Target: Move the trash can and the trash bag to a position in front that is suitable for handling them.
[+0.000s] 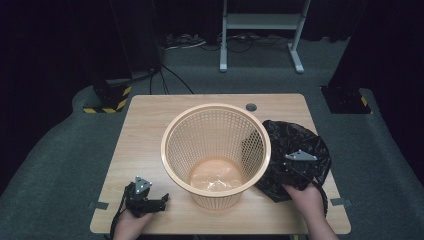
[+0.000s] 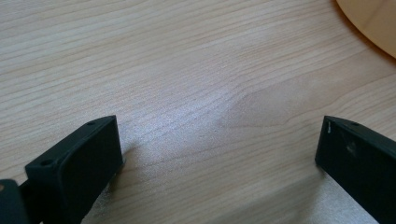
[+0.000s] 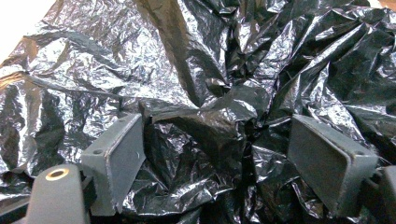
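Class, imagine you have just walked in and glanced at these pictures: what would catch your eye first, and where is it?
First comes the peach mesh basket, standing upright and empty at the middle of the wooden table. Next, the crumpled, glossy black plastic bag lying against the basket's right side, with the right claw open, its jaws wide on either side of a fold. The left claw is open over bare wood near the front left corner.

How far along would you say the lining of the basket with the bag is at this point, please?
Barely begun. The basket stands upright and unlined on the table. In hand: the right gripper, jaws open, straddles a fold of the crumpled black bag beside the basket. The left gripper rests open over bare wood. Gripping, opening and fitting the bag remain.
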### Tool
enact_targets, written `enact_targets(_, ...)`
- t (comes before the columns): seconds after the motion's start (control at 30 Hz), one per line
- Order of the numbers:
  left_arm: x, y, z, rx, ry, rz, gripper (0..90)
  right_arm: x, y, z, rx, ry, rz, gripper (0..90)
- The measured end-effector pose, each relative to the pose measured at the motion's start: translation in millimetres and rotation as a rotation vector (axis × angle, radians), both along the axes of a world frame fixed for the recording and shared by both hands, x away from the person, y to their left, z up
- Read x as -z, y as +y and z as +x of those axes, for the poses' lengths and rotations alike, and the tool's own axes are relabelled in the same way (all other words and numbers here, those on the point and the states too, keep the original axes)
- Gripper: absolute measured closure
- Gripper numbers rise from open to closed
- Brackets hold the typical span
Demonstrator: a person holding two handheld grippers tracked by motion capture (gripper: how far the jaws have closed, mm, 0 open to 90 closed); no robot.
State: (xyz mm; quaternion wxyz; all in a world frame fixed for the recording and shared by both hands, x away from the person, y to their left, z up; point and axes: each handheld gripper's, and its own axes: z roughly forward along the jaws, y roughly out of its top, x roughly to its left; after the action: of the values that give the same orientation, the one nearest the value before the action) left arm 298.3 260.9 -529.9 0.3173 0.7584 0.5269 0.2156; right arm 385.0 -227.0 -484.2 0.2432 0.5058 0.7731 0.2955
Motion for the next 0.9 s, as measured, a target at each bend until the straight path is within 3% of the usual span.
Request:
enact_targets(0.4, 0.0, -0.3, -0.2, -0.003, 0.001, -0.002, 0.6, -5.1, -22.3, -52.8, -0.025, -0.023, 0.011, 18.9)
enact_targets(0.67, 0.0, -0.4, -0.5, -0.005, 0.0, -0.002, 0.7, -3.4, -27.1, -87.9, -0.035, -0.031, 0.036, 18.7)
enact_targets(0.9, -0.1, -0.8, -0.9, 0.0, 0.0, -0.001, 0.7, -16.7, -23.1, -108.4, -0.044, -0.088, 0.057, 18.5)
